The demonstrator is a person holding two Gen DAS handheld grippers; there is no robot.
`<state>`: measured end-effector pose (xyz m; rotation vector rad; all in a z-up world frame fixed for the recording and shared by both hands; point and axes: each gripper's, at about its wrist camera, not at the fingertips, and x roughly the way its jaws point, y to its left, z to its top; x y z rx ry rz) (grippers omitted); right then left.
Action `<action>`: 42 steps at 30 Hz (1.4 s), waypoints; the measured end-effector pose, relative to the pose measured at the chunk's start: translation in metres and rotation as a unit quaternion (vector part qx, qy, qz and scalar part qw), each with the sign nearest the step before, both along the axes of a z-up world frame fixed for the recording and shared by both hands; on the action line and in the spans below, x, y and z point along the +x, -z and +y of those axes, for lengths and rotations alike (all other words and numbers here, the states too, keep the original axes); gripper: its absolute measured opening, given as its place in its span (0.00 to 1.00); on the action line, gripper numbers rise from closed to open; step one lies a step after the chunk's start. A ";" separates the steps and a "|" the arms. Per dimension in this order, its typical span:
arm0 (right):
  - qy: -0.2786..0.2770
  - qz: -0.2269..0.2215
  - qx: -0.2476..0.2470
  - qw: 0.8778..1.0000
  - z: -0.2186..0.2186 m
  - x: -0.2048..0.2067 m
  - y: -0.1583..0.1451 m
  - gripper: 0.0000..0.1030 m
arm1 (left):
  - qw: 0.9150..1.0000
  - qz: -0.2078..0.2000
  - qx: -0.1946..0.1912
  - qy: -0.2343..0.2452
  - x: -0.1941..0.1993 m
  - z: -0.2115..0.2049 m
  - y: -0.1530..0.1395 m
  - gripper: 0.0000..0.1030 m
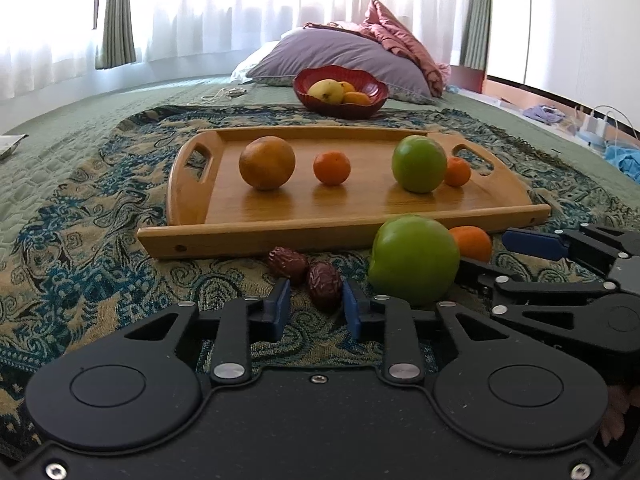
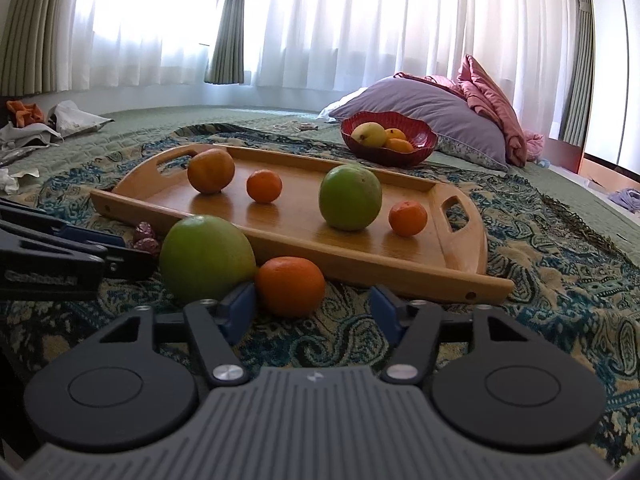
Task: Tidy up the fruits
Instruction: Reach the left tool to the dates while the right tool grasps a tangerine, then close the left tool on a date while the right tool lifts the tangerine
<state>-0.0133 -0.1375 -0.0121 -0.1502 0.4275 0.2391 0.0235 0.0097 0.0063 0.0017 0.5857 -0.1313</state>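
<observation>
Left hand-held gripper [image 1: 316, 310]: low over the patterned throw [image 1: 100, 240], level, aimed at the tray; fingers parted and holding nothing, their blue pads either side of the nearer date, not clamping it.
Right hand-held gripper [image 2: 314, 306]: also low and level, just right of the left one; fingers spread wide and holding nothing, the loose mandarin [image 2: 290, 285] just ahead of the gap, toward the left finger.
Green apples: two. One [image 1: 419, 163] stands on the wooden tray [image 1: 320, 232]; the other [image 1: 414, 259] sits on the throw in front of the tray, beside the loose mandarin.
Mandarins: three outside the bowl. Two on the tray, one near the middle [image 1: 331, 167], one [image 1: 457, 171] partly behind the tray's apple; the third on the throw.
Large orange [image 1: 267, 163]: one, at the left end of the tray.
Dates [image 1: 306, 274]: two, dark red and wrinkled, touching each other on the throw just in front of the tray's near rim.
Red bowl [image 1: 340, 106]: one, beyond the tray on the bed, holding a yellow fruit and some orange ones; their number cannot be told.
Pillow [image 1: 340, 52]: one lilac, behind the bowl.
</observation>
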 end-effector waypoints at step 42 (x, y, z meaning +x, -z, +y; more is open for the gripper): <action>-0.021 0.043 0.040 0.998 0.008 0.026 0.004 0.54 | 1.000 -0.001 -0.014 0.008 0.012 -0.003 0.008 0.19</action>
